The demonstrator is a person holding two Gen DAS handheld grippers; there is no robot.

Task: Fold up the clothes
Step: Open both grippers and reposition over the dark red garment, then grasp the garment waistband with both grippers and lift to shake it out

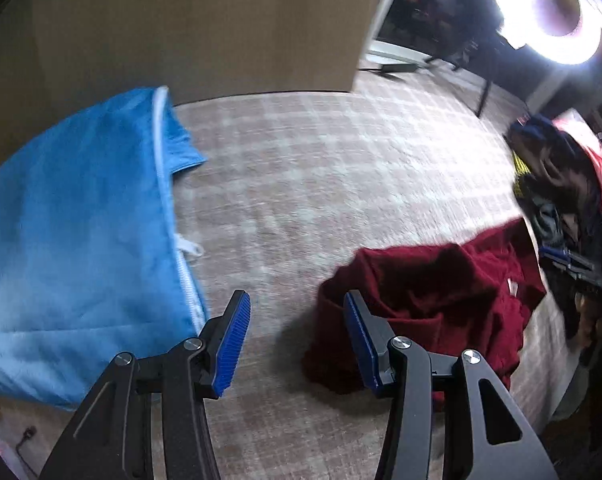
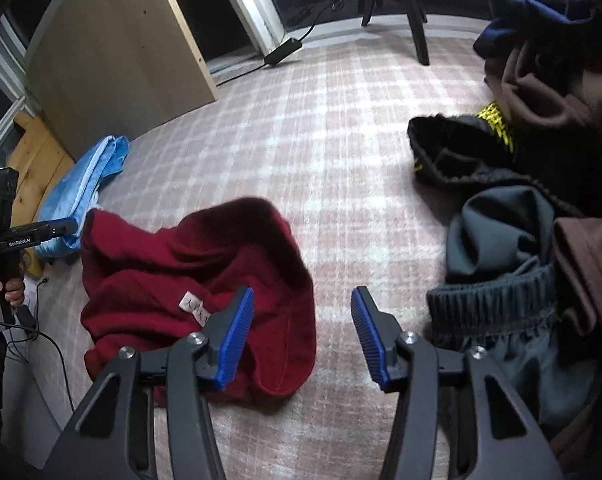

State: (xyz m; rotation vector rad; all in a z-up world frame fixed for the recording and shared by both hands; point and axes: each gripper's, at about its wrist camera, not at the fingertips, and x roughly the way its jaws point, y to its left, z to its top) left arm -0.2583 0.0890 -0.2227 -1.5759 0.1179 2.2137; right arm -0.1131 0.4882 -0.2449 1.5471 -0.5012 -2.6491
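A crumpled dark red garment [image 1: 433,300] lies on the plaid carpet; in the right wrist view [image 2: 189,276] it shows a small white label. My left gripper [image 1: 297,336] is open and empty, above the carpet, with its right finger over the red garment's left edge. My right gripper [image 2: 303,332] is open and empty, with its left finger over the red garment's right part. A folded blue garment [image 1: 77,248] lies to the left, also seen far left in the right wrist view [image 2: 81,188]. The left gripper handle [image 2: 9,240] shows at that view's left edge.
A pile of dark, brown and grey clothes [image 2: 541,208] lies at the right, also seen in the left wrist view [image 1: 565,184]. A wooden panel [image 1: 189,24] stands behind the carpet [image 1: 321,168]. A bright ring light [image 1: 549,4] and furniture legs [image 2: 417,12] stand at the back.
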